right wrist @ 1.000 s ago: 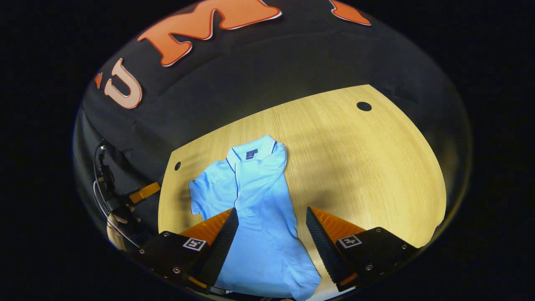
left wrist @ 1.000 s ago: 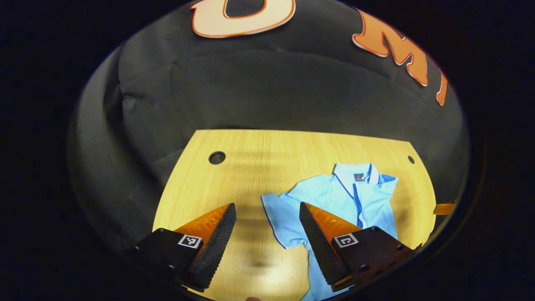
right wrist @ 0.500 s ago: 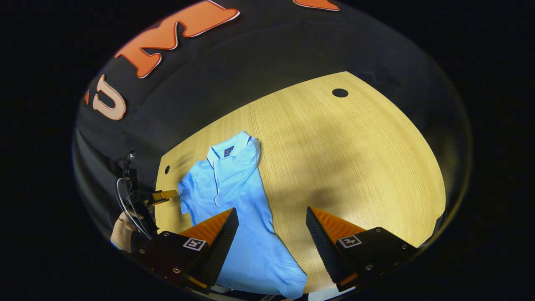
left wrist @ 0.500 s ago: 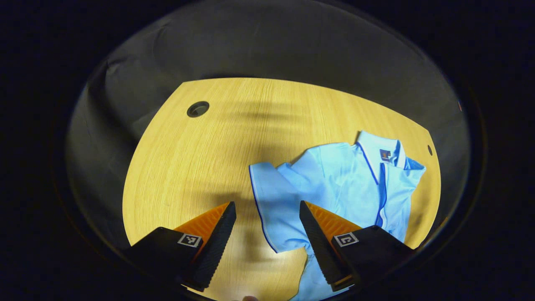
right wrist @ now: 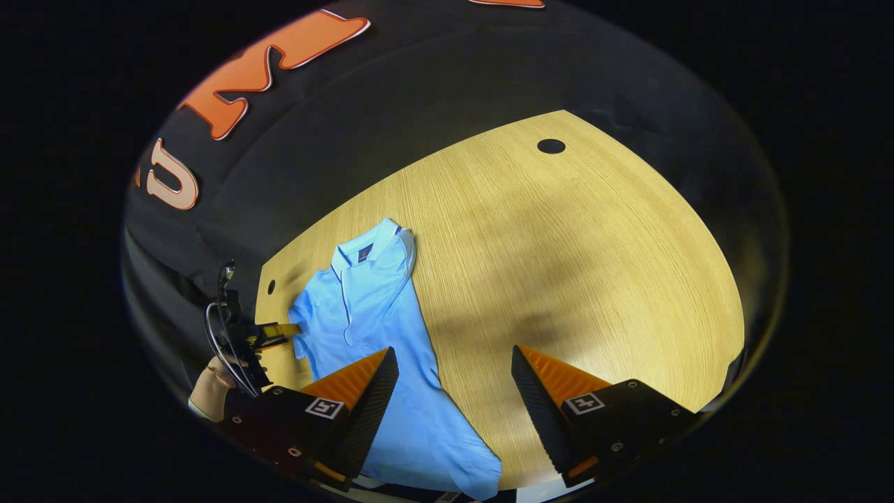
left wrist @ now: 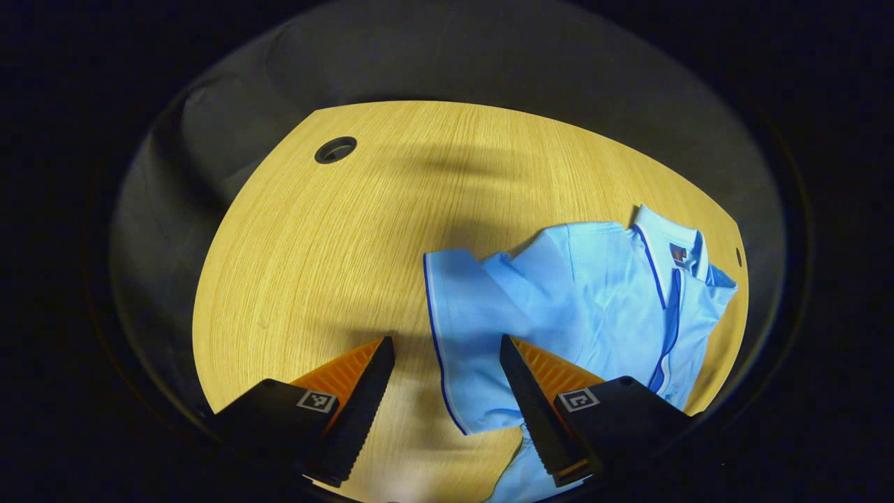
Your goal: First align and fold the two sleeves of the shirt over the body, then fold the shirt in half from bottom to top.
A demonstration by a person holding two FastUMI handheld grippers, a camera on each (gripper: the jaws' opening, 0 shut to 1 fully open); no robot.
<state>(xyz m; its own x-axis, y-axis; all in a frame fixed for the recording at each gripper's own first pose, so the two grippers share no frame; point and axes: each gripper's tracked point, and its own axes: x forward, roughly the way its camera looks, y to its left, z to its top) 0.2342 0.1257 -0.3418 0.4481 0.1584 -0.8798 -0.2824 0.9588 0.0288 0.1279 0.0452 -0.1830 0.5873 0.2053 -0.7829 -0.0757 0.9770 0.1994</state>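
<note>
Lying flat on counter (left wrist: 314,251): shirt (left wrist: 580,300), soft, limp, likely to drag. Left hand-held gripper (left wrist: 447,391) released above spread sleeve (left wrist: 464,335); pinch sleeve hem. Right hand-held gripper (right wrist: 454,398) released over shirt's lower edge.

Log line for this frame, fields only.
shirt: flat on table, one sleeve spread | left gripper: open, over sleeve edge | right gripper: open, holding nothing

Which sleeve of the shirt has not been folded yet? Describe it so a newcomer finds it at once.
On the wooden table lies a light blue polo shirt, collar toward the far edge. The unfolded sleeve spreads flat onto bare wood just ahead of the open left tongs. A dark blue line trims its cuff; the other sleeve already lies over the body.
</note>
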